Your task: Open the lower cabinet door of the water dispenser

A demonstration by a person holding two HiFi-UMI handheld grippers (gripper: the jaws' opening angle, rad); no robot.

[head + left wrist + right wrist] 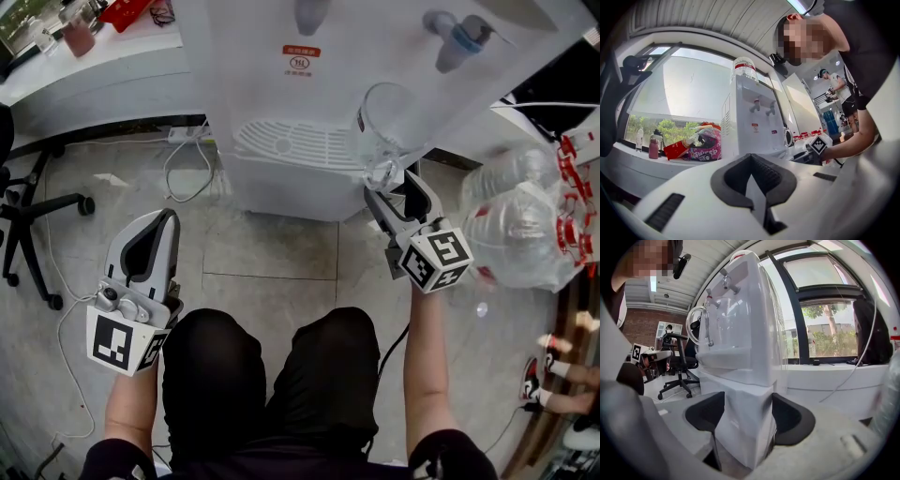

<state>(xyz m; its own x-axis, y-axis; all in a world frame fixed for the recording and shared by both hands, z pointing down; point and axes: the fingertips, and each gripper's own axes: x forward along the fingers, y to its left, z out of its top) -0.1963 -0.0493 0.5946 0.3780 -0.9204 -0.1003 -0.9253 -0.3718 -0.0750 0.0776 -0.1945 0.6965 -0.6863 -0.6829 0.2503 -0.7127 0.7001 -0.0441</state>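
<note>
The white water dispenser (375, 47) stands in front of me, with its lower cabinet (281, 192) under the drip tray (291, 145). A clear jug (384, 122) sits on the tray's right end. My right gripper (398, 187) reaches the cabinet's right front corner, below the jug. In the right gripper view the cabinet corner (740, 437) stands between the black pads (705, 416) of the right gripper (747, 413), which flank it closely without clearly pressing. My left gripper (161, 220) hangs over the floor by my left knee, shut and empty; in its own view the left gripper (752, 176) faces the dispenser (754, 122) from a distance.
An office chair (28, 216) stands at the left. A power strip with cables (187, 141) lies by the dispenser's left base. A bag of clear bottles (525, 225) sits close on the right, with another person's feet (562, 375) beyond. A cluttered desk (94, 56) is at back left.
</note>
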